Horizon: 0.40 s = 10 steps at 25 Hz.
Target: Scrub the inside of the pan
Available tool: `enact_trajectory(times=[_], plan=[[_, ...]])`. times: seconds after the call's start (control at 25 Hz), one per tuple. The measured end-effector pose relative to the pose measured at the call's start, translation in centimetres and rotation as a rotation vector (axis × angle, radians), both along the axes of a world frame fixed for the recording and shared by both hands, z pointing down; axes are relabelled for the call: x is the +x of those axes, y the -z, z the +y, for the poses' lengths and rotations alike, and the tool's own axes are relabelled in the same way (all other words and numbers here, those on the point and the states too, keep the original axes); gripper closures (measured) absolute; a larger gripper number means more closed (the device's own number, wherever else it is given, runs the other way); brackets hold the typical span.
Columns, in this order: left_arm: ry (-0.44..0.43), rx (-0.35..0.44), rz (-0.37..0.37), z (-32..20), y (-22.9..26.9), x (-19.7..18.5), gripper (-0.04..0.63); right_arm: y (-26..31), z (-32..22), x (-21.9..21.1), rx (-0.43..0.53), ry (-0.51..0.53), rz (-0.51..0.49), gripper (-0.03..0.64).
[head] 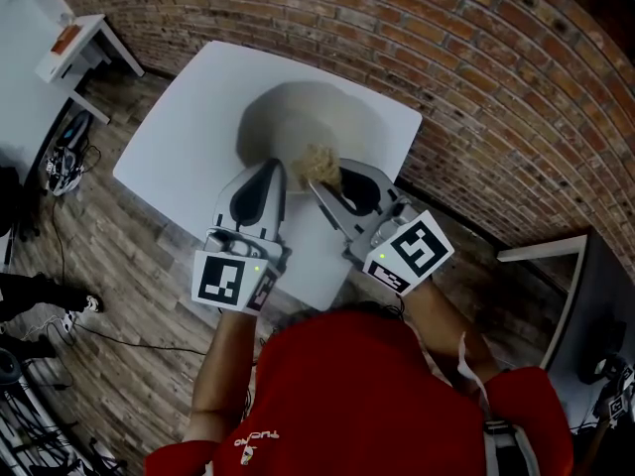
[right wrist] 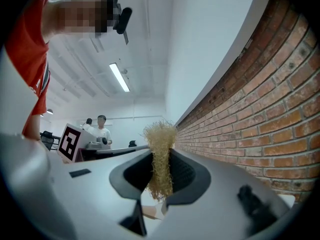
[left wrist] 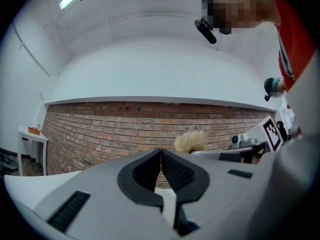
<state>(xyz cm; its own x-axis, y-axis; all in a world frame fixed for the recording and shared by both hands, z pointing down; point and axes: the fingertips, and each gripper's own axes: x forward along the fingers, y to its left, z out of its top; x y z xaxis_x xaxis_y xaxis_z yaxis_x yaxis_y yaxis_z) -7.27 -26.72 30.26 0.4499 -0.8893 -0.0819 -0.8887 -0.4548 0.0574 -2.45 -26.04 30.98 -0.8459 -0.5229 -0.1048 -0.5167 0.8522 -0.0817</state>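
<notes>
In the head view a pale round pan lies blurred on the white table, below both grippers. My right gripper is shut on a tan fibrous scrubber, held above the pan's near rim. The right gripper view shows that scrubber pinched between the right gripper pads and sticking out past them. My left gripper hangs just left of it, with its jaws together and nothing between them. The scrubber shows beyond its tips. Neither gripper view shows the pan.
A brick wall runs close behind the table's far and right edges. A small white side table stands at the far left, with cables on the wood floor. Two people stand far off.
</notes>
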Motion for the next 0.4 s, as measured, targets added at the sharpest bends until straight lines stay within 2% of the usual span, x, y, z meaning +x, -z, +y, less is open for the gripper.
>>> enact_trajectory(times=[0.4], plan=[[-0.028,0.016,0.008,-0.2,-0.39,-0.02,0.58,-0.41,-0.39,-0.15,-0.01,-0.006,0.003,0.531]])
